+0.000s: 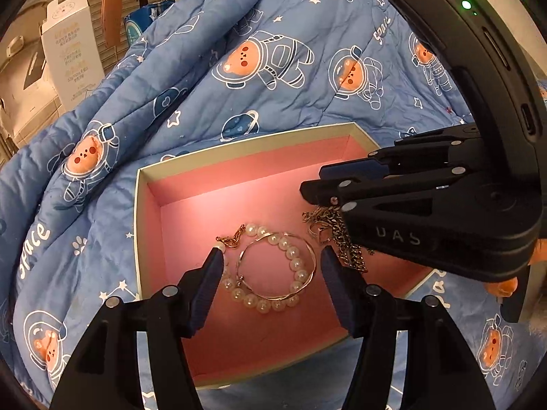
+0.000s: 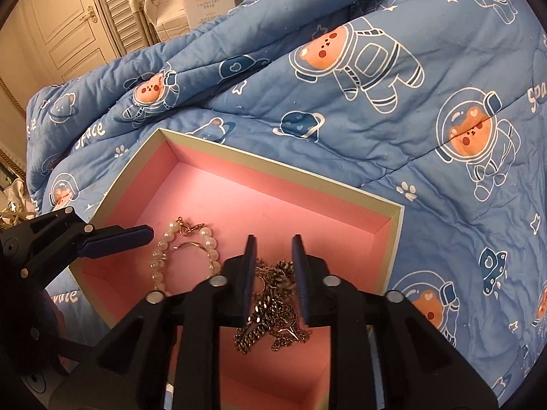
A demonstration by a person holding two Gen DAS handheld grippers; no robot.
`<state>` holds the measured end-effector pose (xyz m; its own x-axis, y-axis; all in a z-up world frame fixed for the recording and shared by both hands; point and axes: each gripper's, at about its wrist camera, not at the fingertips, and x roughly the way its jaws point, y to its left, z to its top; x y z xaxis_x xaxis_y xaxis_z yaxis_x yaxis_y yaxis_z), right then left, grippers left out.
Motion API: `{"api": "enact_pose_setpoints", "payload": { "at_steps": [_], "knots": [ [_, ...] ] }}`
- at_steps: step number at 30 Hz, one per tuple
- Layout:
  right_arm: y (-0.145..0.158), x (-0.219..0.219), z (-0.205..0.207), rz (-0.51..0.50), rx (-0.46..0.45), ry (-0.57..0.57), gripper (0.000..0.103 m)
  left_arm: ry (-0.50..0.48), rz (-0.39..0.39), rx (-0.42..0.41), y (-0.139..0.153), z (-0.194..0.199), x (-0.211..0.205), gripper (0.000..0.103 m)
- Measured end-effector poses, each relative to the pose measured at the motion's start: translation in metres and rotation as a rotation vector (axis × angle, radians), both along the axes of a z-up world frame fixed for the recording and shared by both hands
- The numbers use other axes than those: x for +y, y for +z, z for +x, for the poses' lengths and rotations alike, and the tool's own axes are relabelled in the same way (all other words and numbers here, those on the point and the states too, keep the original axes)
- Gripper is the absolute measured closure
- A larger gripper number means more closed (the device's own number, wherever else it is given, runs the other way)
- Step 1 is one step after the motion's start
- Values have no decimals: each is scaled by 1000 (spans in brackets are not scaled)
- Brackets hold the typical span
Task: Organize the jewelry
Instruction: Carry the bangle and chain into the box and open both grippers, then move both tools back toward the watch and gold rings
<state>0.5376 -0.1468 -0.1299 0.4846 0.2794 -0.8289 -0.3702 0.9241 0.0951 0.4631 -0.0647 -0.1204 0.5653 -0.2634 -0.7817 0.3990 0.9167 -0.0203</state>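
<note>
Resting on a blue quilt (image 1: 273, 78), the pink-lined box (image 1: 239, 177) held a pearl bracelet (image 1: 273, 266) at lower centre of the left wrist view. The left gripper (image 1: 270, 266) had open jaws on either side of it. The right gripper (image 2: 273, 263) stood open over a chain heap (image 2: 273, 317), not pressing it.

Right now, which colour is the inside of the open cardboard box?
Pink, inside the open cardboard box with pale rim; right wrist view shows it best.

pearl bracelet (image 1: 273, 270) in pink box (image 1: 239, 171); left tool (image 1: 270, 273) open astride it
</note>
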Motion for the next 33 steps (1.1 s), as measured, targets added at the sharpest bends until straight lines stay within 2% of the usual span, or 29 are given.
{"api": "enact_pose_setpoints", "payload": {
  "at_steps": [1, 6, 7, 9, 13, 15, 21, 27, 33],
  "knots": [
    [1, 0, 0, 5, -10, -7, 49, -1, 0, -9, 2, -1, 0, 36],
    [14, -5, -1, 26, -62, -39, 45, 7, 2, -31, 6, -5, 1, 30],
    [16, -7, -1, 31, -65, -42, 42, 9, 6, -39, 8, -6, 1, 25],
    [21, -12, -3, 39, -83, -57, 30, 13, 8, -67, 12, -12, 2, 20],
    [29, -26, -13, 75, -120, -103, 27, 27, -13, -98, 19, -26, 6, 12],
    [30, -33, -22, 82, -131, -123, 17, 33, -33, -111, 22, -35, 8, 9],
    [29, -47, -55, 83, -156, -128, 15, 54, -57, -169, 29, -62, 10, 7],
    [29, -55, -100, 34, -195, -109, 15, 69, -116, -173, 33, -92, 14, 7],
    [23, -61, -147, 18, -218, -80, 15, 82, -96, -167, 32, -126, 16, 7]
  ]
}}
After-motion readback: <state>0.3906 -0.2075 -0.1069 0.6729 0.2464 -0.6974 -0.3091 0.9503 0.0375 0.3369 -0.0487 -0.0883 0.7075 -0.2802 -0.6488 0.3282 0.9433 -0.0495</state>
